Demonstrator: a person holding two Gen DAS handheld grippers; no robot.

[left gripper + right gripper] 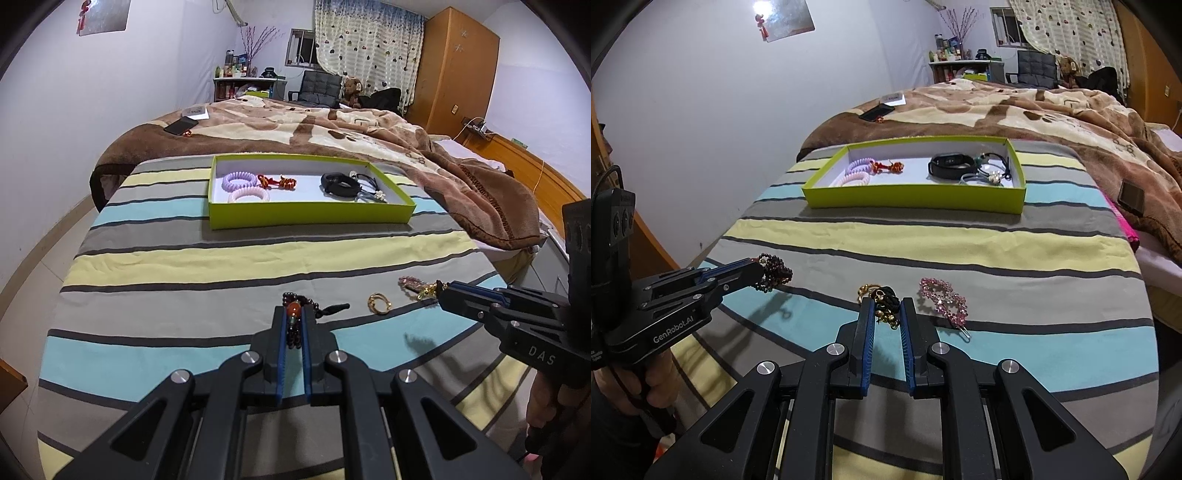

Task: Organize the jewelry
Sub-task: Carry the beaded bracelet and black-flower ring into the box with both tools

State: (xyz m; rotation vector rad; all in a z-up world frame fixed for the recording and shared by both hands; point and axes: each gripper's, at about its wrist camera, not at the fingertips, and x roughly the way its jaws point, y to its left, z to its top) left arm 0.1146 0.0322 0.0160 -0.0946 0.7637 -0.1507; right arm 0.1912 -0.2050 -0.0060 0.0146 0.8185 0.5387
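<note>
We hold L tool [294, 314] clamped on bead bracelet [295, 325], R tool [887, 308] clamped on gold-and-black charm [884, 299], above bed [258, 266].

My left wrist camera sat just behind my left gripper [294, 321] and looked forward and downward along its fingers, close over the striped grey, yellow and blue bedsheet [221, 266], with my right gripper [441, 295] entering at its right edge. My right wrist camera looked the same way from beside it, close behind its own fingers, with the left gripper at its left edge. Both views shared the sheet, the shallow lime-green cardboard tray [916, 197] farther off, and the brown patterned blanket [1052, 107] beyond.
</note>
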